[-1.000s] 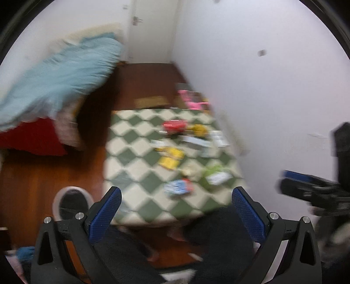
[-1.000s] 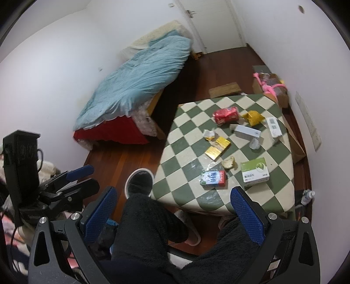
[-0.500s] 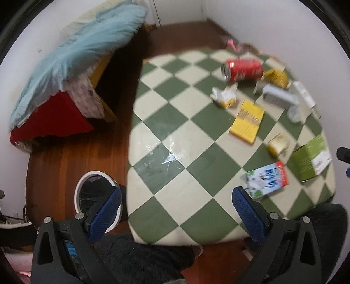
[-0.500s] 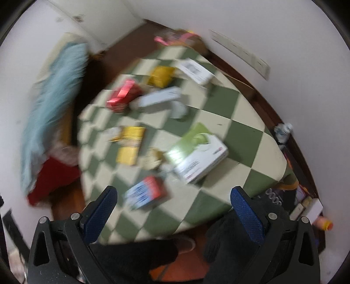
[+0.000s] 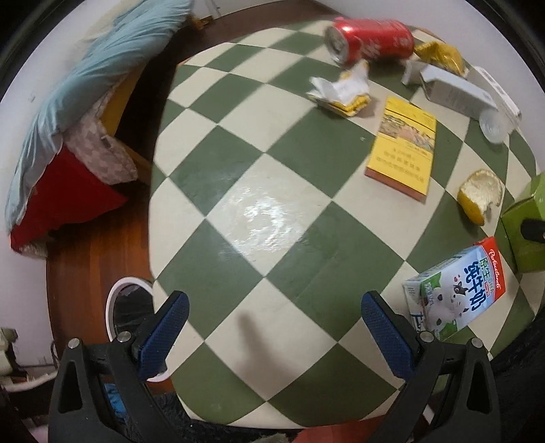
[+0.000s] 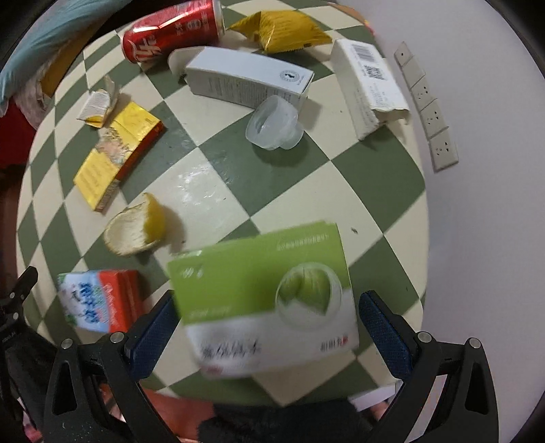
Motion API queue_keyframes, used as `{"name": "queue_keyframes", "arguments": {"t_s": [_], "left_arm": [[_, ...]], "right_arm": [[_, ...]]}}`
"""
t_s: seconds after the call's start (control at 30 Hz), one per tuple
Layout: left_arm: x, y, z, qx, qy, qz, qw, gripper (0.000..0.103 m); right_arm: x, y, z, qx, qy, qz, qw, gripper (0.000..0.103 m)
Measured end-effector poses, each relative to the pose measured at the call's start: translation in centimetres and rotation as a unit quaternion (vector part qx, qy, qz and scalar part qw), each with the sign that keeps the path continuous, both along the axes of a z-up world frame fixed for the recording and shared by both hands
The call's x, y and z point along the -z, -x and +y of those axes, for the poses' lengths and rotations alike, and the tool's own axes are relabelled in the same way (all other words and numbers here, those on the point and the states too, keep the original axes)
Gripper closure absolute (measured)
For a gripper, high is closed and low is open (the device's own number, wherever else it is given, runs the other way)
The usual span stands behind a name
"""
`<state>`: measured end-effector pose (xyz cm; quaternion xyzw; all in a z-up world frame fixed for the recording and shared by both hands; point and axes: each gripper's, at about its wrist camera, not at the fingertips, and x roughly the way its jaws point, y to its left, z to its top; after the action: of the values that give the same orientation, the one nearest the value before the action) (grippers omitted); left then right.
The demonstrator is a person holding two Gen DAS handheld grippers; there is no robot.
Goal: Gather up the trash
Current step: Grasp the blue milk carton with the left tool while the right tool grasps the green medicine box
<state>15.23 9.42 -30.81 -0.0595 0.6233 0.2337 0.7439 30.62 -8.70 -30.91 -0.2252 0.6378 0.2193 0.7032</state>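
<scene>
Trash lies on a green-and-cream checkered table (image 5: 259, 211). My left gripper (image 5: 272, 327) is open and empty over the table's near edge, left of a milk carton (image 5: 456, 293). My right gripper (image 6: 269, 327) is open, its fingers on either side of a green-and-white box (image 6: 269, 300), not touching it. Also on the table are a red can (image 6: 170, 30), a yellow box (image 6: 115, 160), a citrus peel (image 6: 136, 228), a grey carton (image 6: 245, 78), a clear plastic cup (image 6: 272, 126), a white box (image 6: 368, 85), a yellow wrapper (image 6: 282, 30) and crumpled paper (image 5: 340, 92).
A white-rimmed bin (image 5: 126, 306) with a dark liner stands on the wooden floor at the table's left near corner. A bed (image 5: 85, 85) with a light blue cover is further left. A white wall with sockets (image 6: 432, 116) runs along the table's right side.
Both grippers have come down close over the table. The right one now has the green box between its open fingers. The left one has neared the front edge beside the milk carton.
</scene>
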Motion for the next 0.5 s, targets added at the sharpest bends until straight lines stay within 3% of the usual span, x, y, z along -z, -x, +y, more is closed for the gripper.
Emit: {"name": "queue_keyframes", "arguments": {"t_s": [0.1,0.17,0.23,0.33,0.5], "left_arm": [[-0.7,-0.4,-0.8,0.022,0.009,-0.004,0.9997,0.000],[-2.4,-0.6,-1.9,0.052,0.023,-0.031,0.9979,0.000],[-4.2,-1.0,-3.7,0.101,0.020,-0.058,0.9930,0.000],[-5.2,-2.1,-6.9,0.190,0.012,-0.059,0.9799,0.000],[-3.1,-4.6,-10.8,0.304,0.035,0.000,0.9519,0.001]], "right_arm": [[1.3,-0.7,-0.2,-0.004,-0.014,0.016,1.000,0.000],[1.5,-1.1,-0.7,0.002,-0.032,0.029,0.999,0.008],[1.4,-1.9,-2.4,0.024,-0.050,0.044,0.997,0.008],[1.7,-3.0,-5.2,0.070,-0.055,0.050,0.995,0.008],[2.7,-4.1,-9.7,0.113,-0.042,0.049,0.991,0.008]]}}
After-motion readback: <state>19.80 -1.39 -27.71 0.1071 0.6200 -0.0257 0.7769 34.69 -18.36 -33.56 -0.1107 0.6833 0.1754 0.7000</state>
